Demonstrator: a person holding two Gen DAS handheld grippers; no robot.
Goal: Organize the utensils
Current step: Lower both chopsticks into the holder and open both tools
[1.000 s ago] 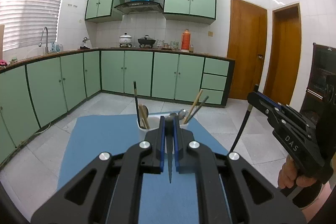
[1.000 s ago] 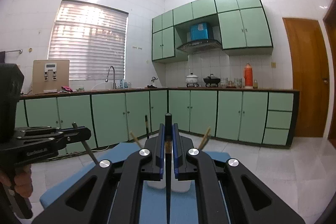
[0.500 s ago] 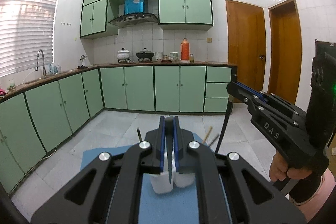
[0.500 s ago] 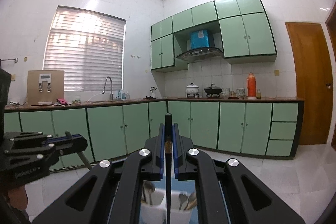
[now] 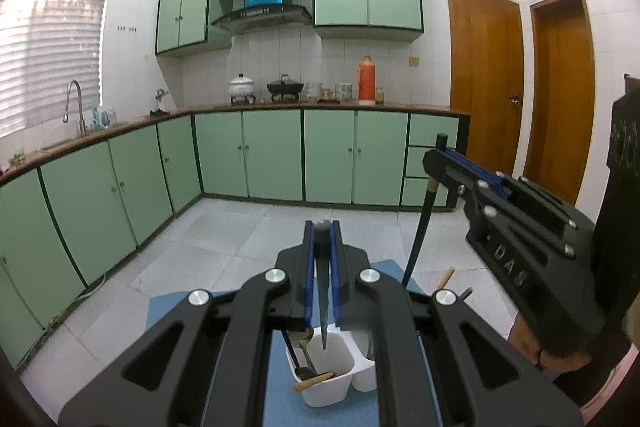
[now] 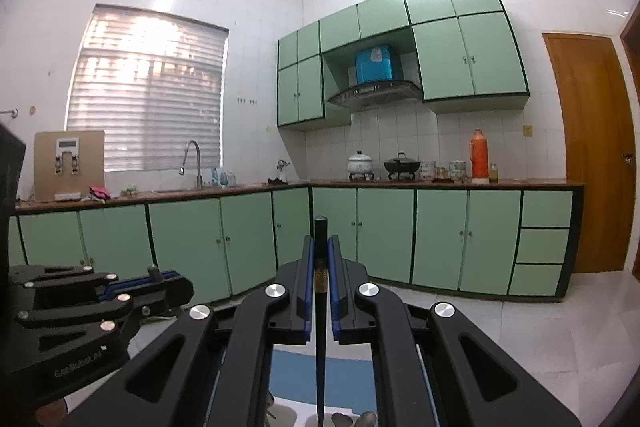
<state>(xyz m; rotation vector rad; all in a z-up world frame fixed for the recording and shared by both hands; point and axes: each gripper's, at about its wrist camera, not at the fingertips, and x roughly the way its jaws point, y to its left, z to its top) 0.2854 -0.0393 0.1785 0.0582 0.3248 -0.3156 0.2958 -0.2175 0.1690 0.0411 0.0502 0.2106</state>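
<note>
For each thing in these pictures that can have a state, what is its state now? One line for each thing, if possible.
Left gripper: shut on a dark utensil, pointing down over the holder.
Right gripper: shut on a black chopstick, hanging down toward the holder.
Holder: upright on the blue mat, holds spoons and a wooden piece.
Blue mat: lies flat.
Lower cabinets: doors shut.
Left brown door: shut.
Window blind: lowered.

a home kitchen: mint-green cabinets (image 6: 440,235) line two walls under a brown countertop (image 6: 440,183), with a range hood (image 6: 374,93) above pots (image 6: 401,165) on the stove, an orange thermos (image 6: 479,155), a sink faucet (image 6: 192,159) below a blinded window (image 6: 146,99), white tiled walls and wooden doors (image 5: 484,83).
</note>
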